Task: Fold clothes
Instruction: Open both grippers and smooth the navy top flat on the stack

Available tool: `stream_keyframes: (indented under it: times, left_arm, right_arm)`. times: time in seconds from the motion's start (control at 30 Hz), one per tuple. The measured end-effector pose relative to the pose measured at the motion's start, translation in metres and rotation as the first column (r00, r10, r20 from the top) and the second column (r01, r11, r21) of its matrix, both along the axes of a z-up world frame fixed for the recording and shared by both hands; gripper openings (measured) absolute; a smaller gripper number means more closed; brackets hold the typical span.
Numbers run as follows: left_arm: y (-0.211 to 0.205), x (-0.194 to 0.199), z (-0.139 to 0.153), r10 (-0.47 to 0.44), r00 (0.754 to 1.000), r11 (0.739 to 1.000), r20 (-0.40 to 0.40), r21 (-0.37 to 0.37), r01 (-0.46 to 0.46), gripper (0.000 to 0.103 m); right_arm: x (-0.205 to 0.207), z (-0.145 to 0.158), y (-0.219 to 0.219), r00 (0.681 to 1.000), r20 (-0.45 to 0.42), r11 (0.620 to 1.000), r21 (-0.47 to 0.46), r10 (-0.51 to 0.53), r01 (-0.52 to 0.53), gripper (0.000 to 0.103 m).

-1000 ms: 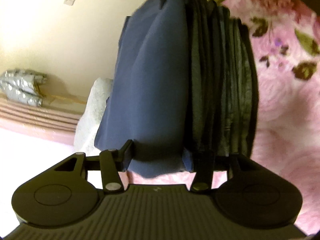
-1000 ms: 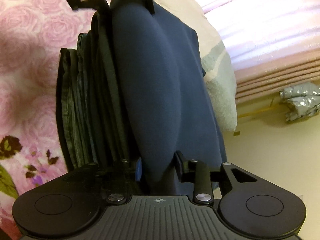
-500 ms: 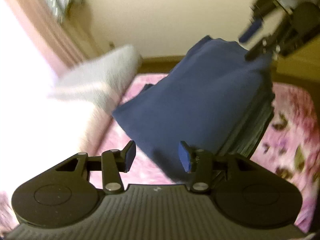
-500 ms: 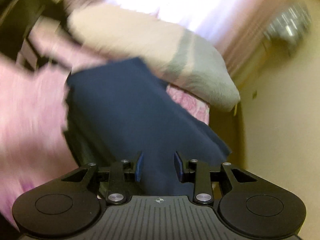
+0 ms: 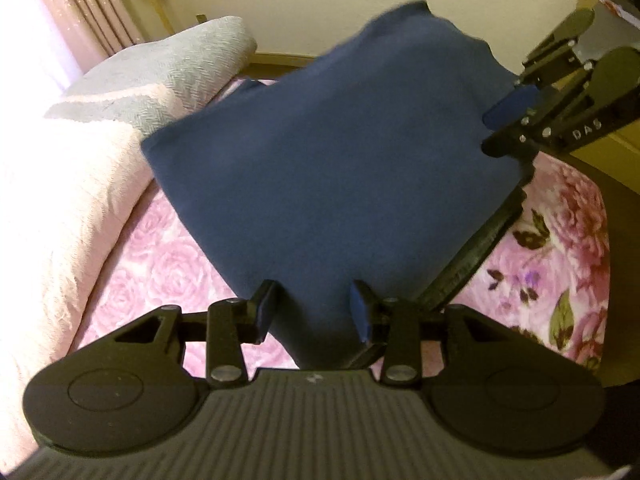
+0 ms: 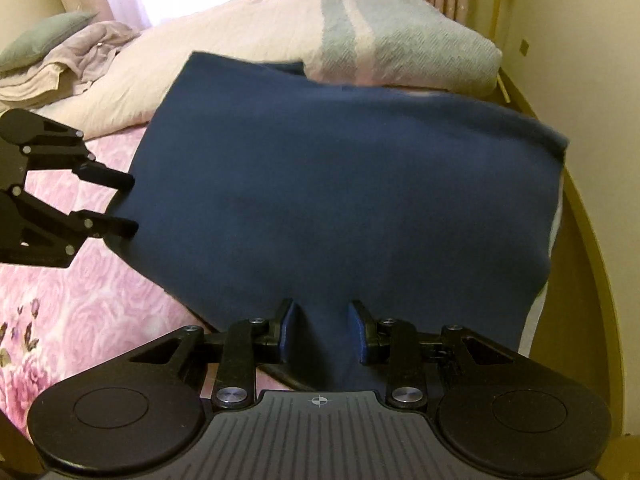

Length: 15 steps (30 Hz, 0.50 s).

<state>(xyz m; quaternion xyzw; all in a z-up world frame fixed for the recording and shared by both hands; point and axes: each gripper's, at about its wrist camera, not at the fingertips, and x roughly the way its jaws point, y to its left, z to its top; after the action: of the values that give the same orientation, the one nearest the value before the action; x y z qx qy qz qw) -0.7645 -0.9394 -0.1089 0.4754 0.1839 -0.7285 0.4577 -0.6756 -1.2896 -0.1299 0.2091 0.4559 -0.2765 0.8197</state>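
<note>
Two tools: left tool [image 5: 314, 306] closing on navy cloth [image 5: 340, 160], right tool [image 6: 322, 330] clenched on it; only right view shows pillow [image 6: 36, 36].

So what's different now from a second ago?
The folded navy garment, which ran straight away from both cameras, now lies slantwise across each view, with the bed and pillow behind it. The left gripper is closing its jaws on one edge. The right gripper still clamps the other edge.
</note>
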Motion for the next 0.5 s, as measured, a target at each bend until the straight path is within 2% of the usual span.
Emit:
stream_keyframes:
  times: [0.17, 0.3, 0.37, 0.5]
  left_arm:
    - [-0.013, 0.0, 0.024, 0.007, 1.0, 0.999, -0.016, -0.033, -0.008, 0.037]
    - [-0.045, 0.009, 0.036, 0.051, 0.998, 0.997, -0.046, -0.05, -0.054, 0.037]
    - [-0.065, 0.013, 0.035, 0.064, 0.997, 0.997, -0.051, -0.05, -0.067, 0.037]
    - [-0.103, 0.015, 0.021, 0.105, 0.992, 0.994, -0.064, -0.001, -0.105, 0.037]
  right_arm:
    - [-0.002, 0.004, -0.005, 1.0, 0.007, 1.0, 0.012, -0.009, 0.009, 0.032]
    - [0.001, 0.012, -0.014, 1.0, 0.009, 0.999, 0.032, -0.015, 0.015, 0.032]
    - [0.002, 0.023, -0.02, 0.999, 0.031, 0.999, 0.027, -0.027, 0.026, 0.032]
    - [0.0, 0.047, -0.04, 0.99, 0.112, 0.996, -0.034, -0.082, 0.086, 0.032]
